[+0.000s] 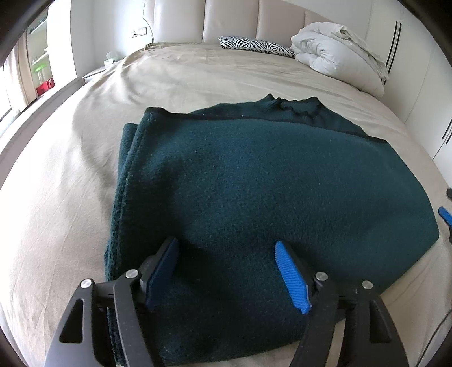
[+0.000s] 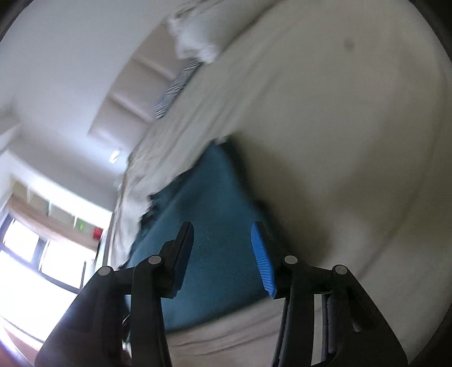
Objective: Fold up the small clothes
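A dark green knitted sweater lies folded on the beige bed sheet, its collar at the far end. My left gripper hangs over the sweater's near edge, tilted down, jaws open and wide, nothing pinched between the blue pads. A blue pad of my right gripper peeks in at the right edge beside the sweater. The right wrist view is blurred and rolled: my right gripper is open above the sweater, near its edge, with no cloth between its fingers.
A crumpled white duvet and a zebra-print pillow lie by the padded headboard. Bare sheet surrounds the sweater. A window and shelves stand past the bed's left side, and white cupboards at the right.
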Demonstrator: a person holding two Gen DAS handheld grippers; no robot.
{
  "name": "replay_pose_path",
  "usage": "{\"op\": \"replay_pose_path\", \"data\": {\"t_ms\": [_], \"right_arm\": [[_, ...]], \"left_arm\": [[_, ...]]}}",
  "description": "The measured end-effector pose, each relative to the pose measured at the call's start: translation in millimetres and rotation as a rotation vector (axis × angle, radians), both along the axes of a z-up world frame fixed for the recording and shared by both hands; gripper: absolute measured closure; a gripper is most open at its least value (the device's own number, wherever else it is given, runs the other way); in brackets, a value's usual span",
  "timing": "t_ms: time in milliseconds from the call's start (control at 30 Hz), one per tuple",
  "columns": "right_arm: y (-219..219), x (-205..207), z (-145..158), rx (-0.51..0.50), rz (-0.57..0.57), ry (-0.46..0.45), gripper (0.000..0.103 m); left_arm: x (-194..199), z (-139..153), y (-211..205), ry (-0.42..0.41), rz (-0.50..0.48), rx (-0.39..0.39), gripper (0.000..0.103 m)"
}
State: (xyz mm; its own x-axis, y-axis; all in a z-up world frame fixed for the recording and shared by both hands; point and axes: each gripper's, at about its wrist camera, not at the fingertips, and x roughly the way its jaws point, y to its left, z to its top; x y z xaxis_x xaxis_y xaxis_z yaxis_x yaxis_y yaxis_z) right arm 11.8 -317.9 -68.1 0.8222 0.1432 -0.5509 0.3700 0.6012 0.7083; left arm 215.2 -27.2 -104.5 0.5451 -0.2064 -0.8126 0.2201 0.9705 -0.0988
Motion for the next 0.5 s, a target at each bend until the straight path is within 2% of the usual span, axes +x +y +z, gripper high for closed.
{"op": "replay_pose_path", "data": {"t_ms": [133, 233, 267, 300, 367, 433, 500], "right_arm": [[48.3, 40.3, 9.0, -0.017, 0.168, -0.030, 0.051], [84.8, 65.8, 6.3, -0.011, 0.250, 0.008, 0.051], [93.1, 75.8, -2.8, -0.013, 0.277, 0.044, 0.051], [109.9, 82.7, -16.2, -0.012, 0.285, 0.081, 0.051], [104.7, 90.1, -35.9, 0.027, 0.267, 0.138, 0.053], [90.2, 73.9, -40.9, 0.103, 0.235, 0.080, 0.055], [69.6, 56.5, -39.7, 0.087, 0.148, 0.074, 0.055]], "left_arm": [[0.3, -0.7, -0.7, -0.004, -0.002, -0.001, 0.030], [-0.1, -1.3, -1.2, -0.008, -0.004, -0.001, 0.030], [0.0, -1.5, -1.3, -0.009, -0.004, 0.000, 0.030], [-0.1, -1.5, -1.3, -0.009, -0.004, 0.000, 0.030], [-0.6, -1.4, -0.9, -0.009, -0.007, 0.000, 0.030], [-0.3, -0.9, -0.2, -0.009, -0.010, -0.002, 0.030], [-1.6, 1.8, 1.4, -0.006, -0.008, -0.012, 0.030]]}}
